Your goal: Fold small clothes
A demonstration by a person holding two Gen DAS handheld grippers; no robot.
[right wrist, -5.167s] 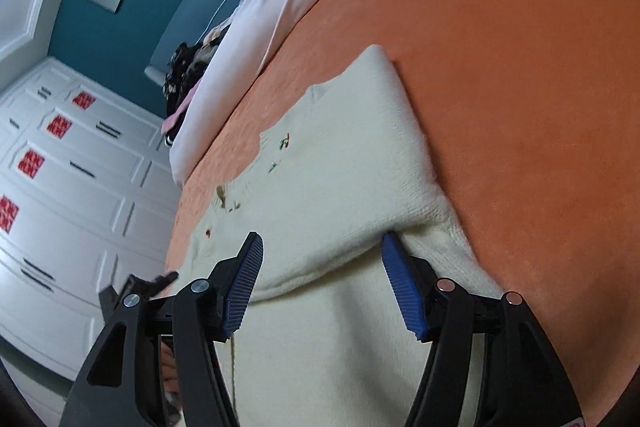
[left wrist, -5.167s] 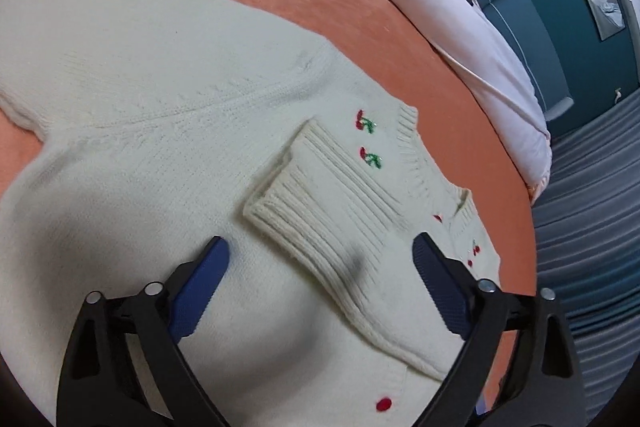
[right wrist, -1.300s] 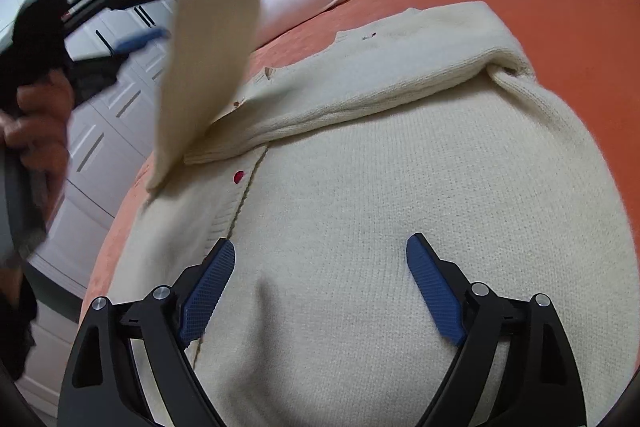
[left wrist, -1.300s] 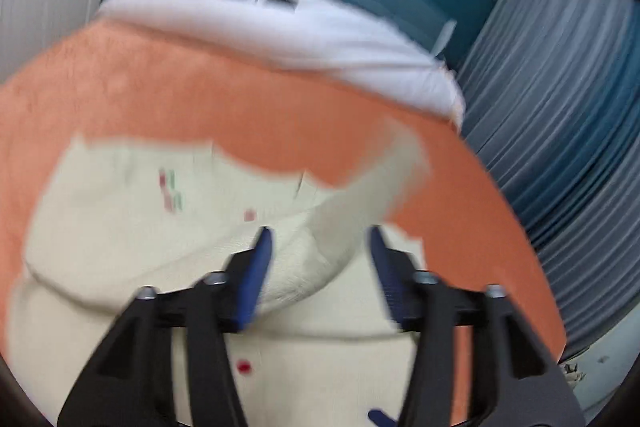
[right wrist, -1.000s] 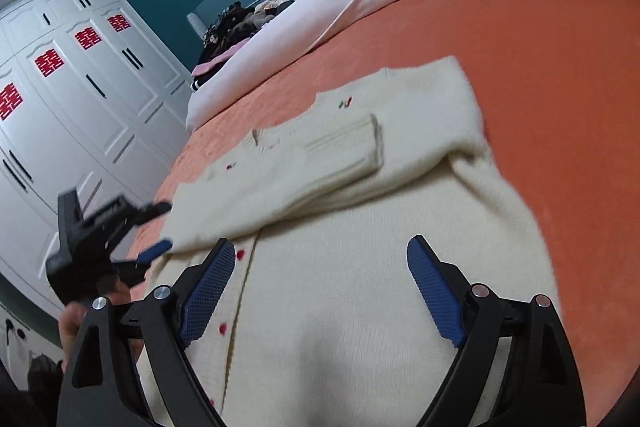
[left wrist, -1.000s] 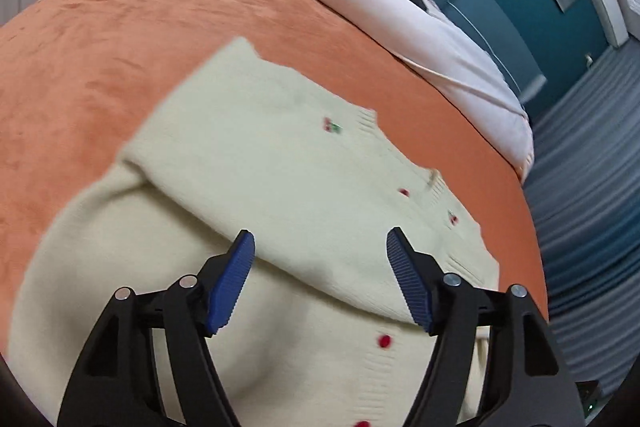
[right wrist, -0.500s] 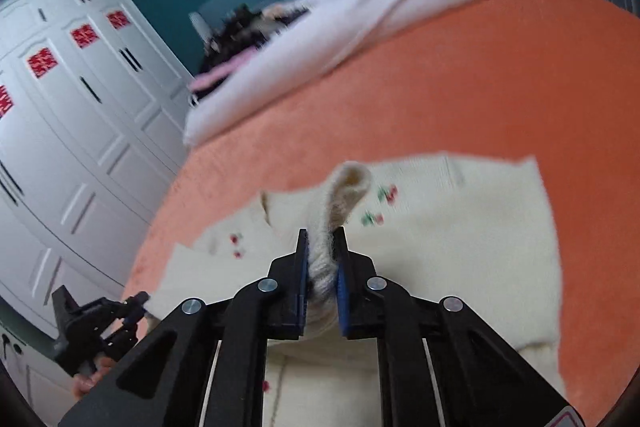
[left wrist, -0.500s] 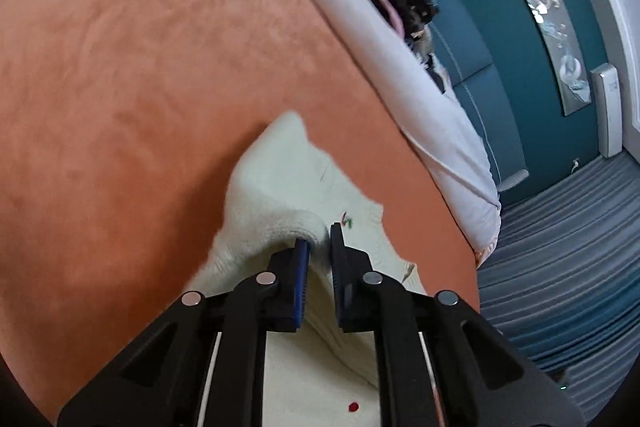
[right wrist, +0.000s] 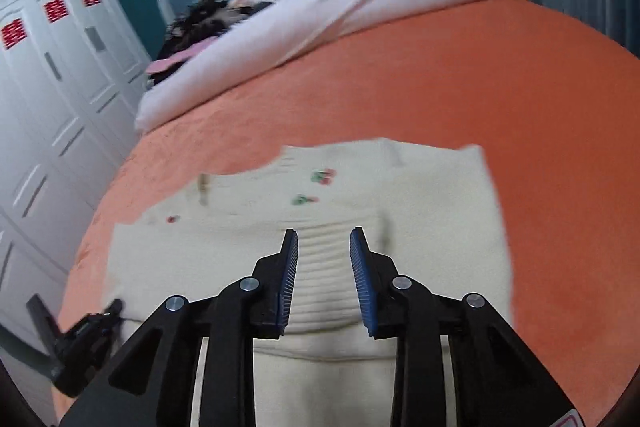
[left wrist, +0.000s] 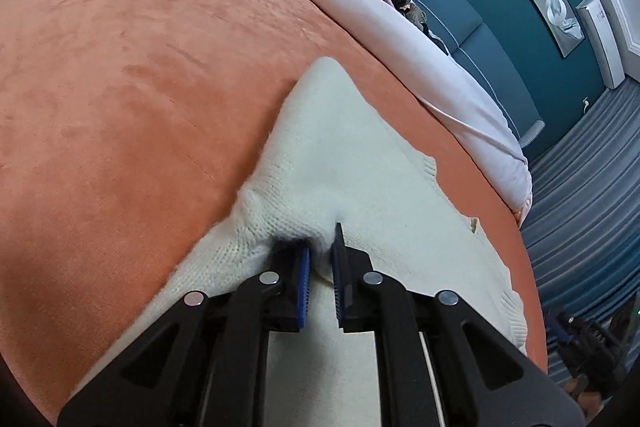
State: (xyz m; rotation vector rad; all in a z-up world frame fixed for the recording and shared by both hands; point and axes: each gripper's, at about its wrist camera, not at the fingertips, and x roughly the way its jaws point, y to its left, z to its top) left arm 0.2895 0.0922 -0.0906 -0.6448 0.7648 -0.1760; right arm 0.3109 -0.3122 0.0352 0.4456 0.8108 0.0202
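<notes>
A cream knit cardigan [left wrist: 360, 167] with cherry embroidery [right wrist: 322, 177] lies on the orange bedspread [left wrist: 140, 87]. My left gripper [left wrist: 320, 255] is shut on a bunched fold of knit at the cardigan's left edge, where the sleeve meets the body. In the right wrist view the sleeve's ribbed cuff [right wrist: 324, 287] lies flat across the cardigan's chest. My right gripper [right wrist: 324, 251] hovers over it with its jaws opening; the cuff shows in the gap and the pads do not press on it. The left gripper [right wrist: 80, 339] also appears at the lower left of that view.
A white duvet [right wrist: 340, 11] and a pile of dark clothes [right wrist: 208, 15] lie at the head of the bed. White wardrobe doors [right wrist: 60, 67] stand to the left, grey curtains [left wrist: 580, 187] to the right. Bare orange bedspread [right wrist: 480, 87] surrounds the cardigan.
The right gripper, shut on the upright cuff half a second ago, has parted its jaws and the cuff lies flat. The left gripper stays shut on the knit and has sunk closer to the bed.
</notes>
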